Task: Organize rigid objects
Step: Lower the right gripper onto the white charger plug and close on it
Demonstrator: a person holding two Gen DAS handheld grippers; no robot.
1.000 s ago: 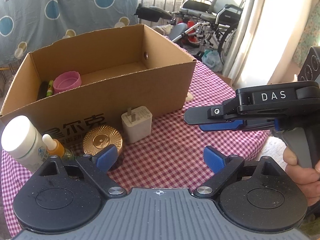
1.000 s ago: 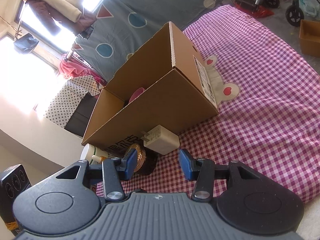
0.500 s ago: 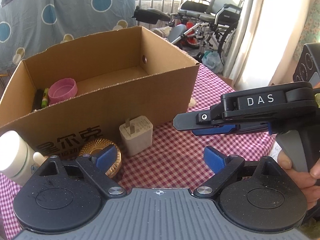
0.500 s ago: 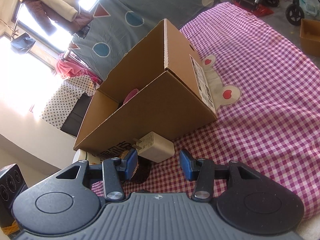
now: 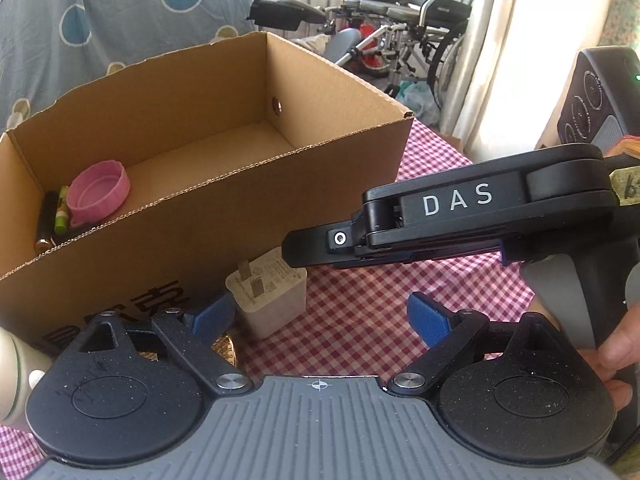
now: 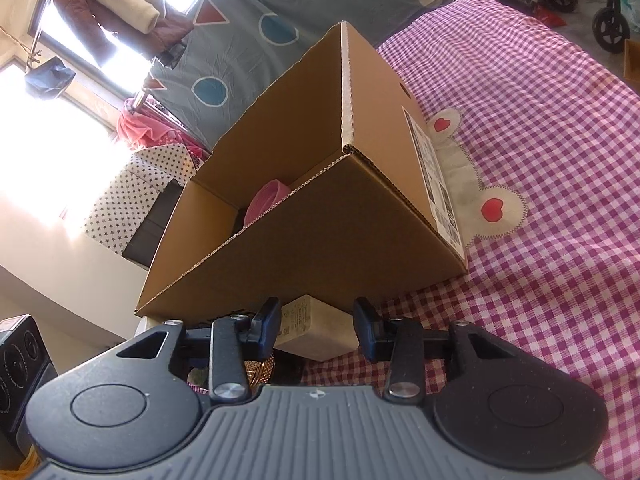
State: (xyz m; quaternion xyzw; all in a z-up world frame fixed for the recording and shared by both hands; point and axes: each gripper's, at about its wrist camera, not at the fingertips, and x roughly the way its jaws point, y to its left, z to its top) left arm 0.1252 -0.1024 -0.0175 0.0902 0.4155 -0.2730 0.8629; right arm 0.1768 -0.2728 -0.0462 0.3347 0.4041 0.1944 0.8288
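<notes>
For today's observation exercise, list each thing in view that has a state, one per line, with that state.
Box: open-topped, upright on the cloth.
Pink cap: in the box, tipped against its left end.
Batteries: lying in the box beside the cap.
Charger: outside the box, prongs up.
Right tool: open, fingers either side of the charger.
Left tool: open, empty.

Right gripper (image 6: 316, 320) is hovering low w/ jaws apart on either side of the white charger (image 6: 316, 330), which is sitting on the checked cloth (image 6: 540, 160) just in front of the cardboard box (image 6: 320, 232). Pink lid (image 6: 266, 198) is showing inside the box; gold ridged lid (image 6: 262, 372) is peeking out below the left finger.
</notes>
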